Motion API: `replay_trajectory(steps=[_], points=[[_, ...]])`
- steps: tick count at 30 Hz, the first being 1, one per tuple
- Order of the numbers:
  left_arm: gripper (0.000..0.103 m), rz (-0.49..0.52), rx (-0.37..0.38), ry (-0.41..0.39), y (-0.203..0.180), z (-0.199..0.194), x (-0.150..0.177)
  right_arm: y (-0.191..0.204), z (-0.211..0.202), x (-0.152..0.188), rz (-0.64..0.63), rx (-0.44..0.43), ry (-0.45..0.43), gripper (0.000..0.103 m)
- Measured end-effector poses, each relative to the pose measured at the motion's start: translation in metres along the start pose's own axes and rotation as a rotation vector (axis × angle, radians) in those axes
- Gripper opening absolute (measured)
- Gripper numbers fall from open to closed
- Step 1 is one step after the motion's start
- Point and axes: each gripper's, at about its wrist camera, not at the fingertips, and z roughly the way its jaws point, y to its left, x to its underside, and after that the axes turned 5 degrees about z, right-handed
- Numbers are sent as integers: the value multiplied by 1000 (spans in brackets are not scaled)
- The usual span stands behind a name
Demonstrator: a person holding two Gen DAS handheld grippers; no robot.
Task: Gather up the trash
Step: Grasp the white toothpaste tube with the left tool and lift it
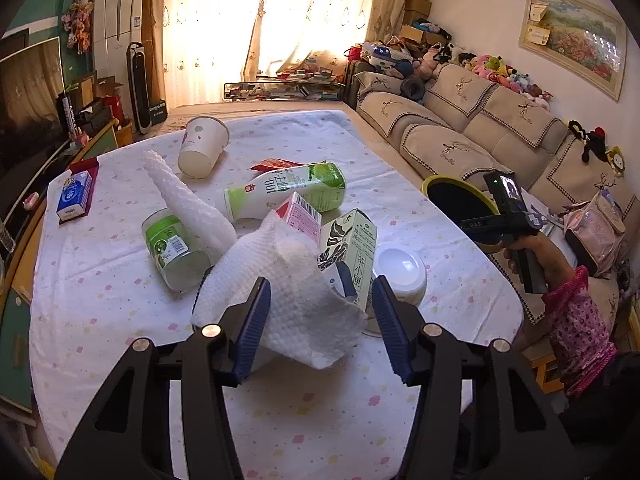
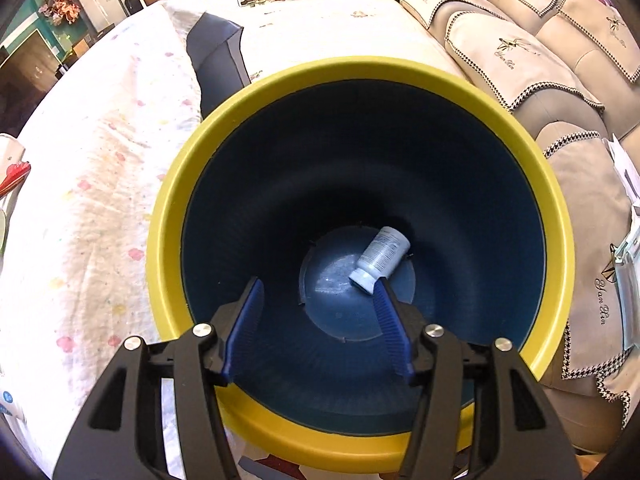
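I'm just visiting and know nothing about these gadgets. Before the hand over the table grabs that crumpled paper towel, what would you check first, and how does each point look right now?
1. Crumpled white paper towel sits between the left gripper fingers: ok.
2. Pads pressing on the towel: not ok, a gap shows beside the right-side pad.
3. Nothing else caught: cannot tell; the green-and-black drink carton and the white plastic lid stand right by that pad.
4. Blue bin with the yellow rim has room: ok, only a small white pill bottle lies at its bottom.
5. Right gripper is empty: ok, open above the bin.
6. Bin within reach: ok, it stands at the table's edge.
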Motion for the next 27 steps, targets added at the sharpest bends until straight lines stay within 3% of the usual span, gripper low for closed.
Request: replay_trajectory(steps=[4, 9, 13, 20, 25, 27], points=[[42, 24, 10, 2, 0, -4, 1, -1, -1, 3, -5, -2, 4, 55], [21, 61, 14, 27, -3, -6, 3, 2, -1, 3, -5, -9, 1, 55], [17, 75, 19, 30, -2, -13, 4, 4, -5, 3, -10, -14, -7, 55], [9, 88, 21, -32, 4, -44, -7, 5, -9, -1, -9, -18, -19, 55], [9, 83, 56, -22, 7, -46, -15, 4, -10, 0, -11, -24, -21, 55], [14, 90, 68, 2, 5, -41, -15, 4, -8, 0, -12, -24, -18, 55]])
